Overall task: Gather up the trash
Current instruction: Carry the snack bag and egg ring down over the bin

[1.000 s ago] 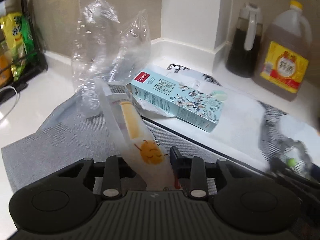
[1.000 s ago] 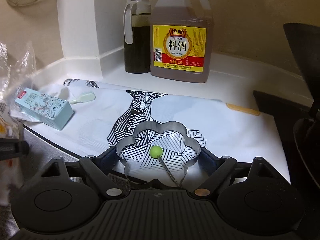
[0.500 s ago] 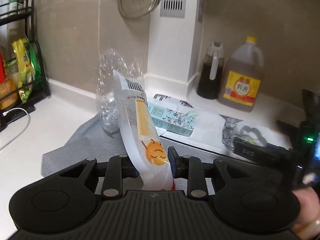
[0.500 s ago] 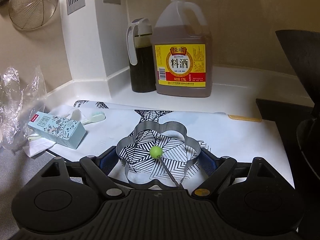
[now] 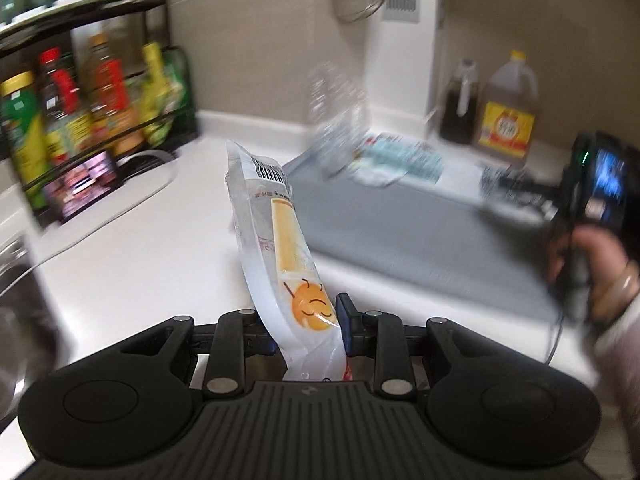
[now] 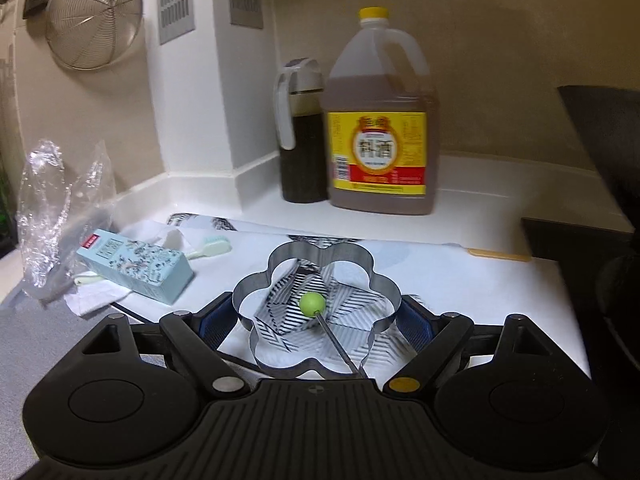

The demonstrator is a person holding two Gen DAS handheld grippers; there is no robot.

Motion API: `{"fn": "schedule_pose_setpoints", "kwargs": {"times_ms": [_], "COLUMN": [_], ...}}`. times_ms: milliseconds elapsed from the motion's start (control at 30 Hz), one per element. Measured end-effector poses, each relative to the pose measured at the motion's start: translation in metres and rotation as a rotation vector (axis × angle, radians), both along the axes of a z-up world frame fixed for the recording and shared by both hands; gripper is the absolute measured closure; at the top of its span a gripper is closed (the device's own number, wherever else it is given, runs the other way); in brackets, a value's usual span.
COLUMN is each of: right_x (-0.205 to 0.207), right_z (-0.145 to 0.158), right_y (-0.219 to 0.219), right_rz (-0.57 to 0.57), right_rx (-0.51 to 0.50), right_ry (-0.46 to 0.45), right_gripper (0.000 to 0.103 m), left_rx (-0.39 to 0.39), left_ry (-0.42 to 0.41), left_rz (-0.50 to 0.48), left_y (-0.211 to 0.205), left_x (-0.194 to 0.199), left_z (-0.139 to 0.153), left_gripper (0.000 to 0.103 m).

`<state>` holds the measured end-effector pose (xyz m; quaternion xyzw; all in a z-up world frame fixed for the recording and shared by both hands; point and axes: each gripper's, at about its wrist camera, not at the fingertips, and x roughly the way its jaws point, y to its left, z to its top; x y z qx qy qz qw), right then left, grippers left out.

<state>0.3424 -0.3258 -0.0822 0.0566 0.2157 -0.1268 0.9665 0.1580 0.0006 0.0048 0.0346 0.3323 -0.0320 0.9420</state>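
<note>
Item: translucent plastic snack wrapper with orange cartoon face (image 5: 280, 240), pinched upright in left gripper (image 5: 306, 326) jaws, presumably for disposal. Right gripper (image 6: 316, 320) jaws clasped flower-shaped steel ring mould (image 6: 316, 312), above the desk (image 6: 460, 280).

Soft, dim indoor light falls from above, the left wrist view smeared with motion blur around the spice rack (image 5: 92, 120), the right view sharper, both bowed at the edges.

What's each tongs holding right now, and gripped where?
Left tongs: ice-pop wrapper, pinched at its lower end. Right tongs: flower-shaped metal ring, pads on its outer sides.
</note>
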Motion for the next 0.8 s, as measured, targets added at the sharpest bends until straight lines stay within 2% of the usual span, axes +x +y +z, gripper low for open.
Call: {"fn": "schedule_pose_setpoints", "kwargs": {"times_ms": [100,233,433,633,800], "right_x": [-0.028,-0.088,-0.183,-0.258,-0.281], "right_z": [0.014,0.036,0.052,0.031,-0.009], "right_y": [0.016,0.052,0.095,0.141,0.163], "right_rz": [0.04,0.172,0.394,0.535,0.547], "right_rx": [-0.013,-0.052,0.003,-0.043,-0.068], "right_ry": [-0.027,-0.065,-0.048,0.041,0.192], "right_gripper": [0.016,0.016,0.016,0.016,0.016], "left_rx": [0.025,-0.009,-0.007,-0.005,-0.013], "left_ry": [0.016,0.03,0.019,0.025,0.023], "left_rz": [0.03,0.049,0.036,0.005,-0.02], "left_y": [0.022,0.04,0.045,0.046,0.044], "left_x": [-0.025,-0.049,-0.082,-0.112,-0.134], "left_z": [-0.009,-0.022,-0.04,-0.058,-0.069], "left_gripper": [0.072,0.072,0.072,0.072,0.072]}}
